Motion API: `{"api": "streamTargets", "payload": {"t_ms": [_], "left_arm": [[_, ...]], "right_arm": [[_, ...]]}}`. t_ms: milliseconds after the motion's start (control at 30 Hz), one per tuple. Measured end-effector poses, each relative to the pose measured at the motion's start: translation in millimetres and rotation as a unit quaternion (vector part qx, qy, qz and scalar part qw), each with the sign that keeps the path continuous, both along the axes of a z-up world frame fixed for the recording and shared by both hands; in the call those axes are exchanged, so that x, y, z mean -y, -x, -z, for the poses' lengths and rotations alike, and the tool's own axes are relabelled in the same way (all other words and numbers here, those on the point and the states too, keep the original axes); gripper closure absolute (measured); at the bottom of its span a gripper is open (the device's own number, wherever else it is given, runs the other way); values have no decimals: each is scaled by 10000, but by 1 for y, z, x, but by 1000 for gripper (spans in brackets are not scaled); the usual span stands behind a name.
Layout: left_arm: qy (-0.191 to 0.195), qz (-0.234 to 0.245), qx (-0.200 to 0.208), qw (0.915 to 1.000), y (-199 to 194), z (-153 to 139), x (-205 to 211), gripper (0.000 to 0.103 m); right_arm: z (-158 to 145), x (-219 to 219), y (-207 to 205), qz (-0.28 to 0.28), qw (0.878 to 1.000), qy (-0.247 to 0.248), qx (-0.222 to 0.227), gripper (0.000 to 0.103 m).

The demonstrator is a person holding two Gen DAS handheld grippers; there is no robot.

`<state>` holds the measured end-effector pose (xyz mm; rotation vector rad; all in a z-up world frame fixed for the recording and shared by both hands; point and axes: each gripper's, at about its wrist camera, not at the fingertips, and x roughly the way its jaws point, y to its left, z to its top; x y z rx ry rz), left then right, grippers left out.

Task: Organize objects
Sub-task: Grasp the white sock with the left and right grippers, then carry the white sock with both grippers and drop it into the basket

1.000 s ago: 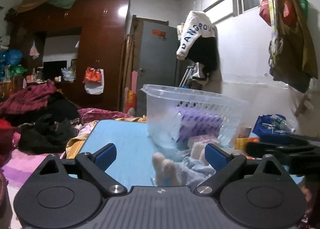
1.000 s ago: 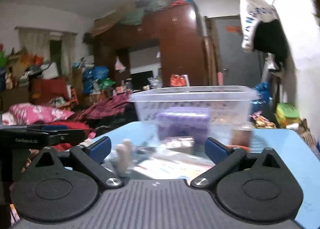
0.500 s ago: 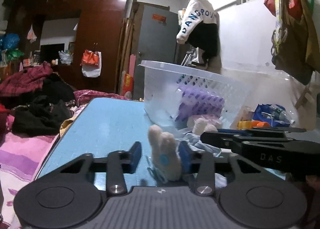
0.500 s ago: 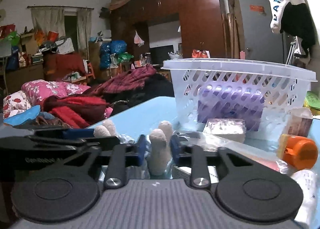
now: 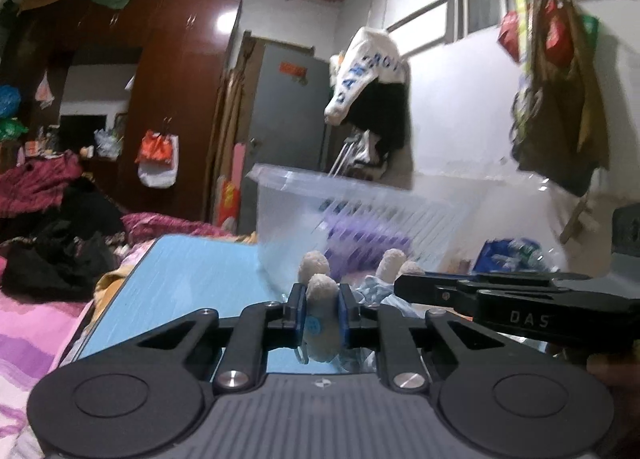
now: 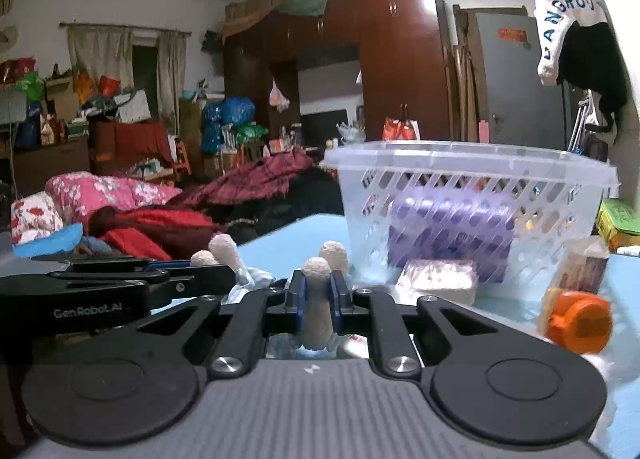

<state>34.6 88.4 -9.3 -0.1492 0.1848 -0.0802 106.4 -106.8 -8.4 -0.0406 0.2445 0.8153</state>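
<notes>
Cluttered bedroom; pale blue bench (image 5: 180, 271) runs ahead, heaped bedding to the left.

Soft toy, cream fuzzy limbs with pale blue cloth body (image 5: 372, 283), lies on the bench just short of the translucent slotted plastic basket (image 6: 472, 187), not in it. Purple pack (image 6: 452, 227) already sits inside the basket; wrapped whitish block (image 6: 438, 281) and orange-capped container (image 6: 576, 319) rest on the bench beside it.

Left gripper (image 5: 322, 315): fingers closed on one fuzzy limb, blue pads pressing both sides. Right gripper (image 6: 316, 305): likewise clamped on another limb. Both hold the same toy, side by side.

Risks, as judged:
- Limbs are plush and thin (they compress, they slide). Lifting by tips alone may let one slip out, leaving the toy dangling from a single hold.
- If the two hands rise unevenly or pull apart, seams get strained.
- Basket rim stands higher than the toy; too low a carry would catch the wall and shove the light basket along the bench.
- Swinging body could knock the orange-capped container.
</notes>
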Motion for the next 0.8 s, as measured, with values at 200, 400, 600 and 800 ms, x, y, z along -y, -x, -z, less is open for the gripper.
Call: {"api": "streamTargets", "payload": {"t_ms": [200, 400, 600, 800], "left_arm": [[-144, 254, 374, 9989, -1, -24, 17, 84], [-448, 598, 628, 9952, -38, -81, 39, 84], [-443, 615, 543, 9956, -111, -130, 62, 84], [-497, 438, -86, 9978, -190, -130, 77, 84]], "right_arm": [[-21, 21, 0, 65, 9996, -250, 140, 89], [-69, 41, -12, 315, 9974, -381, 529, 89], [-130, 52, -58, 831, 9932, -354, 736, 89], [-134, 49, -132, 1295, 9910, -111, 304, 89]]}}
